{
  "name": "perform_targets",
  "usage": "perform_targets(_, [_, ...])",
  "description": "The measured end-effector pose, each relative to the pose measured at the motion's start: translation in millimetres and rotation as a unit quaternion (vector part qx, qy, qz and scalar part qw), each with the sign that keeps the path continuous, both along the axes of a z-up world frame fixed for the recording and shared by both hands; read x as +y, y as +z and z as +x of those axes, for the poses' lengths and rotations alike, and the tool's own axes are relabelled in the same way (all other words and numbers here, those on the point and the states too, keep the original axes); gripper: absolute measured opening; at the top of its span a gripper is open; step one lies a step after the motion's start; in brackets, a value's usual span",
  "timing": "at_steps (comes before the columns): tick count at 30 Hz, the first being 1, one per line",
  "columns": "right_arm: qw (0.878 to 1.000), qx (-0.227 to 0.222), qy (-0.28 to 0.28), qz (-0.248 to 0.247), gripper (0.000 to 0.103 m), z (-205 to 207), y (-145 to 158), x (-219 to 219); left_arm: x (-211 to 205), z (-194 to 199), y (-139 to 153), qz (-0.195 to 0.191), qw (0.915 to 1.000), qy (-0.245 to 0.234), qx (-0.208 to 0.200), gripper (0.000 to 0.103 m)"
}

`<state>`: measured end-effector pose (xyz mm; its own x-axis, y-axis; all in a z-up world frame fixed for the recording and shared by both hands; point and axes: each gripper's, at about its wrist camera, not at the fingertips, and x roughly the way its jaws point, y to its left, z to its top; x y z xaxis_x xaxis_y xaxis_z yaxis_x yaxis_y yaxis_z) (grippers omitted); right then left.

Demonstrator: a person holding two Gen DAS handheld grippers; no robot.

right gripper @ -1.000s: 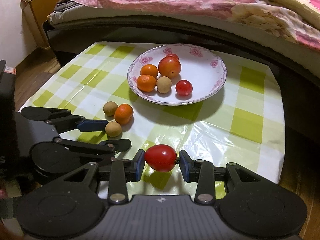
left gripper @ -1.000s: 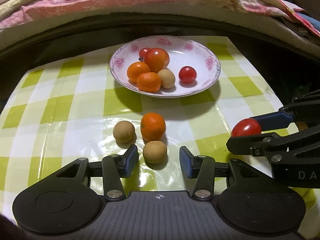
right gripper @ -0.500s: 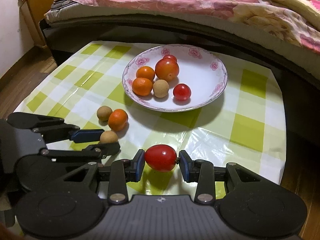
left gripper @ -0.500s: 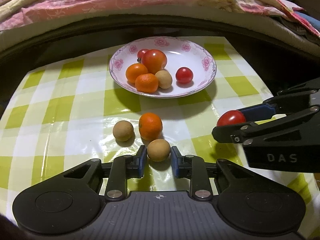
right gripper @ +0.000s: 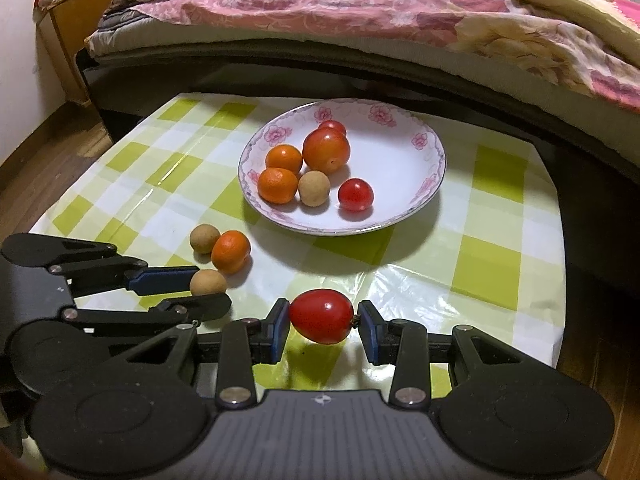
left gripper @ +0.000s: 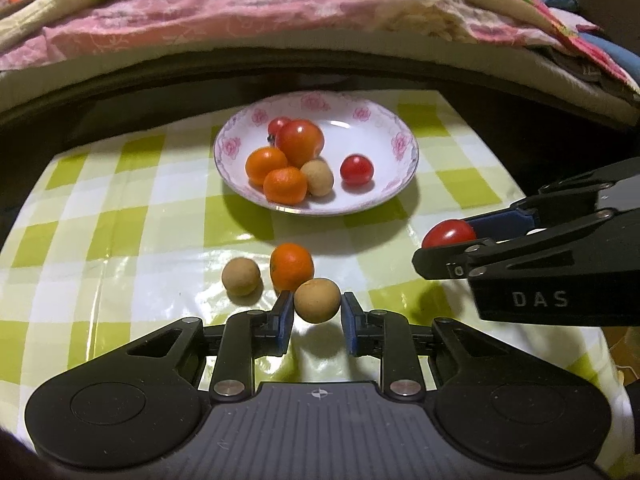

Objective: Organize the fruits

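Right now my left gripper (left gripper: 316, 307) is clamped on a tan longan (left gripper: 317, 300), lifted just off the checked tablecloth (left gripper: 120, 216). My right gripper (right gripper: 322, 322) is pinched round a red tomato (right gripper: 321, 315), also above the cloth. On the cloth just beyond the left gripper sit another longan (left gripper: 241, 276) & a mandarin (left gripper: 291, 265), touching. Flowered plate (left gripper: 404, 148) further back holds 2 mandarins, 1 longan, 3 tomatoes. Bed w/ pink quilt (right gripper: 360, 12) behind the table.
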<state>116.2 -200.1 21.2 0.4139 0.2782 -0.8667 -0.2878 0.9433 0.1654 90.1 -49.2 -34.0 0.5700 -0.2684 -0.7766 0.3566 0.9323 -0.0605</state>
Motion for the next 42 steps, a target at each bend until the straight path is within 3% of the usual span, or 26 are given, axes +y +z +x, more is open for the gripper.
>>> perform_targets(20, [0.999,-0.034,-0.025,0.019,0.04,26.3,13.9,-6.9,1.4,30.7,21.9,-0.032,0.9986,0.022,-0.035,0.033])
perform_targets(42, [0.999,-0.041,-0.027,0.002,0.04,67.3,-10.9,-6.6,-3.1,70.4,-1.0,-0.029,0.9988,0.033,-0.024,0.031])
